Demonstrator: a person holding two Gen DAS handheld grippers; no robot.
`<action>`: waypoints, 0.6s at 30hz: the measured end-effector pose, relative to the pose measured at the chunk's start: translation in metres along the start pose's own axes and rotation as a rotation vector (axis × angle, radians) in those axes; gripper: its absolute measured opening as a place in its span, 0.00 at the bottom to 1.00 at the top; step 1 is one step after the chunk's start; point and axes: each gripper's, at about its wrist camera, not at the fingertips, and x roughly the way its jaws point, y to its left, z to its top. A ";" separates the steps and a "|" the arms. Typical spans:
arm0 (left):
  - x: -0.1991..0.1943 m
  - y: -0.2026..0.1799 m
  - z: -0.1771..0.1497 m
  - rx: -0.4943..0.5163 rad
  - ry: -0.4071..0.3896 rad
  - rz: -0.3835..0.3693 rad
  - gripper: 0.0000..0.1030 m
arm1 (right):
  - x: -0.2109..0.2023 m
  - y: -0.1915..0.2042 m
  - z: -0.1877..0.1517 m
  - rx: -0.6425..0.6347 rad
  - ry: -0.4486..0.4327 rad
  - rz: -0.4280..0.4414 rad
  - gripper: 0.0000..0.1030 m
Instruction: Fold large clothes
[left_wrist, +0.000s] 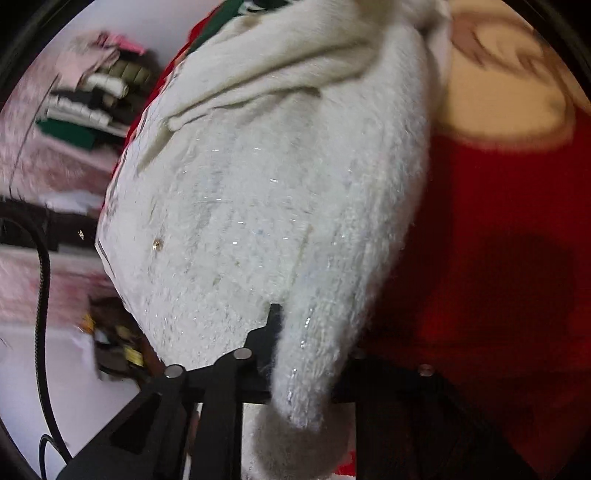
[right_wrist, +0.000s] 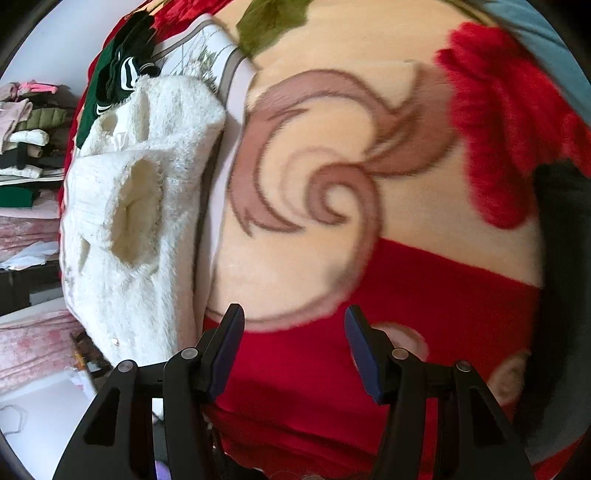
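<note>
Left hand-held gripper (left_wrist: 286, 365) clamped on an edge of the white fuzzy sweater (left_wrist: 266, 206), which lies on the red patterned blanket (right_wrist: 332, 155). Right hand-held gripper (right_wrist: 294, 350), jaws apart, empty. Grasp step; next, likely carrying that edge across.

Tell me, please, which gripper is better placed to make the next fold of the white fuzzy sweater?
Left. The left gripper is already shut on an edge of the white fuzzy sweater. The right gripper is open and empty over the red and cream blanket, beside the sweater.
</note>
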 end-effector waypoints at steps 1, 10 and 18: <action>-0.003 0.007 0.001 -0.026 -0.011 0.000 0.12 | 0.010 0.005 0.008 0.004 0.013 0.056 0.57; -0.007 0.037 0.013 -0.195 0.000 -0.039 0.12 | 0.064 0.047 0.061 0.087 0.002 0.503 0.81; -0.008 0.045 0.011 -0.236 0.047 -0.135 0.12 | 0.079 0.069 0.087 0.138 -0.013 0.478 0.83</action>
